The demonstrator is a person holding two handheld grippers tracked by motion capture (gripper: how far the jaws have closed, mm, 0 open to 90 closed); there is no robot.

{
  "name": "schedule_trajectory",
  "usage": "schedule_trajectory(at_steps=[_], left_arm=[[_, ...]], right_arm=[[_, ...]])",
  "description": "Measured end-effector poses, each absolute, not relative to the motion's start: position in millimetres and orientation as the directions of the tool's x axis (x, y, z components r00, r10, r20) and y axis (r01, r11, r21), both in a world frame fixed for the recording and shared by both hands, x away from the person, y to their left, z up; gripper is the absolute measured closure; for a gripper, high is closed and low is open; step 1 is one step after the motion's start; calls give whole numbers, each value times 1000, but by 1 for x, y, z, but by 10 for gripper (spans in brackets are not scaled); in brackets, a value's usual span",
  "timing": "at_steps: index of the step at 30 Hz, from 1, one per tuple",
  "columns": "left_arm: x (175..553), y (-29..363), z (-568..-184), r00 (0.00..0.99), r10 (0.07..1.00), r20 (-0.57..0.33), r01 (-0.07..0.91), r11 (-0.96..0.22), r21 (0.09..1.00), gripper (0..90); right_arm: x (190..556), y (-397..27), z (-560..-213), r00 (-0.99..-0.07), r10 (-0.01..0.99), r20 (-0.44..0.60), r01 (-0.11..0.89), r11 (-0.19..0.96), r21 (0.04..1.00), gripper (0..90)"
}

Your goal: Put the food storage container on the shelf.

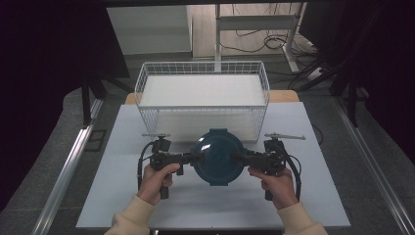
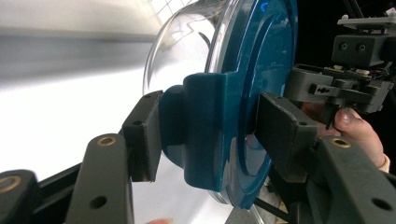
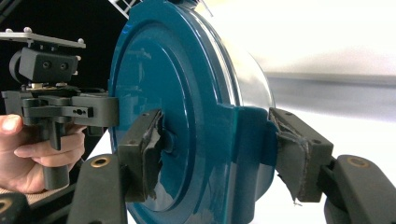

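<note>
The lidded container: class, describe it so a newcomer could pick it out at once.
Start at the white wire basket at the table's far side. In front of it, two grippers clamp a round container from either side. Its dark teal lid and clear bowl stand out among white and black things.

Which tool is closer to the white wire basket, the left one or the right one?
Neither, as far as I can tell. The left tool grips one side latch of the blue-lidded bowl, the right tool the other, both just in front of the basket.
</note>
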State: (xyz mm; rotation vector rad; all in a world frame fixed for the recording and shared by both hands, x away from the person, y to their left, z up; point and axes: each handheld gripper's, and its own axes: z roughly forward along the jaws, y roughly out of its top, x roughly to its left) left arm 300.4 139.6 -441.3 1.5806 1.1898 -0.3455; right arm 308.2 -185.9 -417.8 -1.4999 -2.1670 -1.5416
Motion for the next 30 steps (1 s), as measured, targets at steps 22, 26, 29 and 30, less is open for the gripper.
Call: schedule_trajectory(at_steps=[22, 26, 29, 30], left_arm=[[297, 155, -382, 514, 527, -677, 760, 85, 644, 441], [298, 157, -373, 523, 528, -669, 751, 85, 655, 441], [299, 159, -368, 524, 526, -670, 749, 89, 656, 442], [300, 159, -367, 523, 525, -671, 750, 91, 656, 441]], right_arm=[[309, -170, -363, -587, 627, 512, 670, 21, 742, 378], [310, -168, -354, -595, 625, 504, 660, 22, 751, 378], [312, -166, -348, -601, 626, 498, 651, 22, 759, 378], [312, -166, -346, -600, 626, 498, 653, 23, 757, 378]])
